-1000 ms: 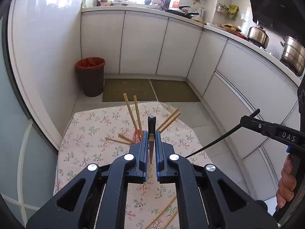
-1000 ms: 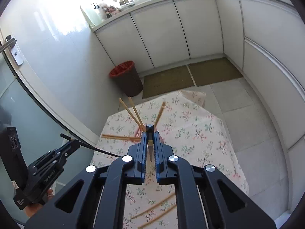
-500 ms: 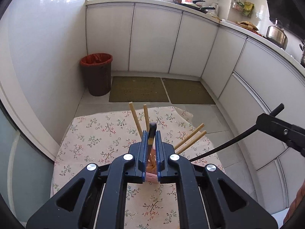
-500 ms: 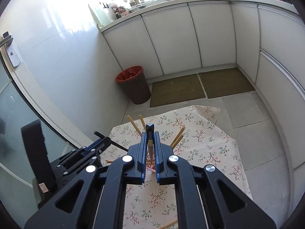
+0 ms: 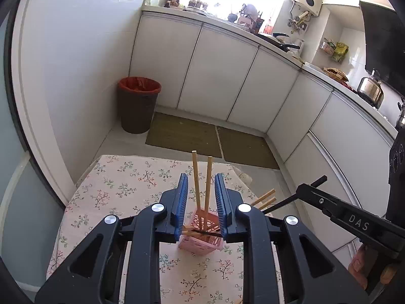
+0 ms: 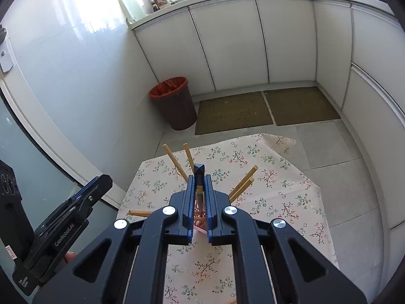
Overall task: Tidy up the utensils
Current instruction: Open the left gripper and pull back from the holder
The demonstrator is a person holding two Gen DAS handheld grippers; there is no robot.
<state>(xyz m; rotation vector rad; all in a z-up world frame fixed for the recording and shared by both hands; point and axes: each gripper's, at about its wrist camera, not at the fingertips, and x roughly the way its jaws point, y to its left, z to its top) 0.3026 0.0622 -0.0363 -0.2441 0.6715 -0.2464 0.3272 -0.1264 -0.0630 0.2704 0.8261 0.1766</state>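
Left hand-held gripper (image 5: 201, 200): jaws spread apart, nothing between the pads. It hovers directly over the pink basket (image 5: 200, 238), which stands on the worktop (image 5: 121, 185). Two wooden chopsticks (image 5: 201, 179) rise near-upright out of the basket through the gap between the blue pads (image 5: 181, 202), touching neither. Further chopsticks lie across the basket rim; one dark chopstick rests horizontally on top.

Basket: pink plastic, square, lattice-perforated walls. Chopsticks: pale wood, slender, squared blunt ends. Worktop cover: cream cloth with small floral print, slightly rumpled at the far corner.

Right hand-held gripper (image 6: 199, 202): jaws clenched on a dark chopstick (image 6: 199, 185), thick end up, with a tan band below the top; its lower end points down toward the pink basket (image 6: 198, 221), partly hidden behind the fingers. Whether the tip reaches the basket cannot be told. Two more wooden chopsticks (image 6: 241, 185) lean out of the basket to the right.
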